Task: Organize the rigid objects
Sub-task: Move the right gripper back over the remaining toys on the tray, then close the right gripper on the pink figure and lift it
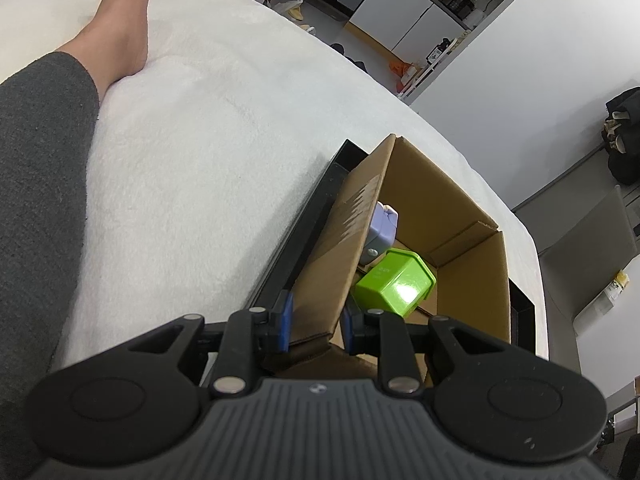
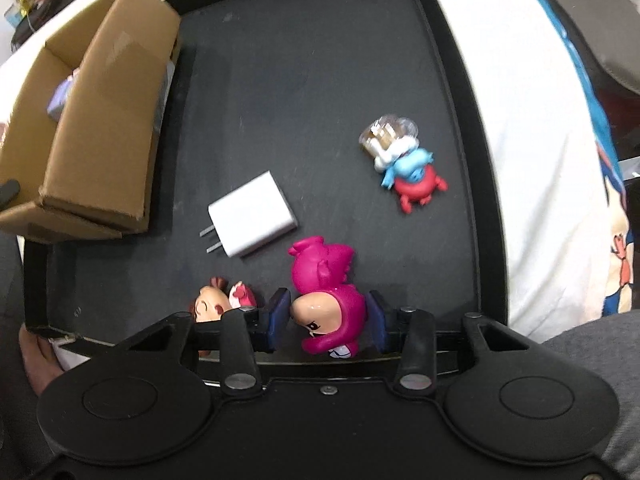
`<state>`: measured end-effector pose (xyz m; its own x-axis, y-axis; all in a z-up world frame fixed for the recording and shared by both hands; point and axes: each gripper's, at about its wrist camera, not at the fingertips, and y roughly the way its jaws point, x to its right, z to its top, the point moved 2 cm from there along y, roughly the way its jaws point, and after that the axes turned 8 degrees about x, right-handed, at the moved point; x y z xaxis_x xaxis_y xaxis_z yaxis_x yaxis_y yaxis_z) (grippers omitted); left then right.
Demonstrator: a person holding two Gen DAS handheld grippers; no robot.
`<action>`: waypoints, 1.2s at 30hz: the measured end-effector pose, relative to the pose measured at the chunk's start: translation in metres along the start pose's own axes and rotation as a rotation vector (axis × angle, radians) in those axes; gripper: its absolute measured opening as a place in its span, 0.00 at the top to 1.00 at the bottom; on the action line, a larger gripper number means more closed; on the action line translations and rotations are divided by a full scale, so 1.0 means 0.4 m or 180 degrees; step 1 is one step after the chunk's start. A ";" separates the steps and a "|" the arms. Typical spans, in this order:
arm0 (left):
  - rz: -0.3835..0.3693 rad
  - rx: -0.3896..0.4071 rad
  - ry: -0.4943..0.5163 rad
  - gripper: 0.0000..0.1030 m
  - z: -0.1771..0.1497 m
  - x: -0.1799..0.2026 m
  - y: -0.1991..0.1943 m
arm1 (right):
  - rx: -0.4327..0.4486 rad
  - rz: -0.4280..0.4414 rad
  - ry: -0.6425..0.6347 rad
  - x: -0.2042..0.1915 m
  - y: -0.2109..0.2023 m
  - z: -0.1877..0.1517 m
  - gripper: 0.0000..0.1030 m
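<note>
**Clamping the pink figurine for the carry to the box**

Lying on the black tray [image 2: 320, 60] near its front edge, the pink figurine [image 2: 326, 292] has its long axis running away from the camera, so the right gripper [image 2: 328, 318] straddles it across its narrow width, at the face and hood. That gripper points almost straight down, and its blue pads sit against both sides of the toy, jaws drawn in and pinching it. Whether the squeeze is firm enough to lift cannot be read from the picture; the rounded, glossy head looks likely to slip if the grip is shallow.

Just beside the figurine, on the side toward the box, lies a small doll with brown hair [image 2: 218, 304], partly hidden under the gripper's linkage. A white charger [image 2: 254, 214] lies a little farther up the tray, prongs pointing toward the box. A red and blue crab toy [image 2: 408, 168] lies well apart on the other side.

The cardboard box [image 1: 436, 200] stands at the tray's edge, and there the left gripper [image 1: 316, 326] is clamped on its near wall, pads on either side of the cardboard, apparently steadying it. Inside are a green container [image 1: 394, 280] and a lavender object [image 1: 382, 230].

The coming move is probably a lift, then a carry across the tray to the open box.
</note>
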<state>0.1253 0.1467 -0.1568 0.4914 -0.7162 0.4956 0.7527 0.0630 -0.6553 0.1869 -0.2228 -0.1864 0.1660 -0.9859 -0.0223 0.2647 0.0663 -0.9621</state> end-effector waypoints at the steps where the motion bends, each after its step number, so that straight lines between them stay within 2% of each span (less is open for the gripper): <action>1: -0.0004 -0.0003 -0.0001 0.78 0.000 -0.001 0.000 | 0.0027 -0.0001 0.0004 0.002 -0.007 0.002 0.60; 9: -0.0029 -0.0023 0.0018 0.78 0.001 0.000 0.005 | 0.0259 0.0029 0.0003 0.000 -0.076 0.026 0.60; 26: -0.0075 -0.0043 0.0049 0.78 -0.004 0.003 0.010 | 0.0698 0.0141 -0.0170 -0.117 -0.168 0.111 0.60; 36: -0.0090 -0.0069 0.0021 0.78 -0.003 0.002 0.009 | 0.0835 0.0246 -0.0335 -0.192 -0.198 0.167 0.60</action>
<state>0.1279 0.1455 -0.1593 0.4671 -0.7220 0.5104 0.7566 0.0277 -0.6533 0.2167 -0.1419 -0.0905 0.2891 -0.9559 -0.0512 0.4818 0.1915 -0.8551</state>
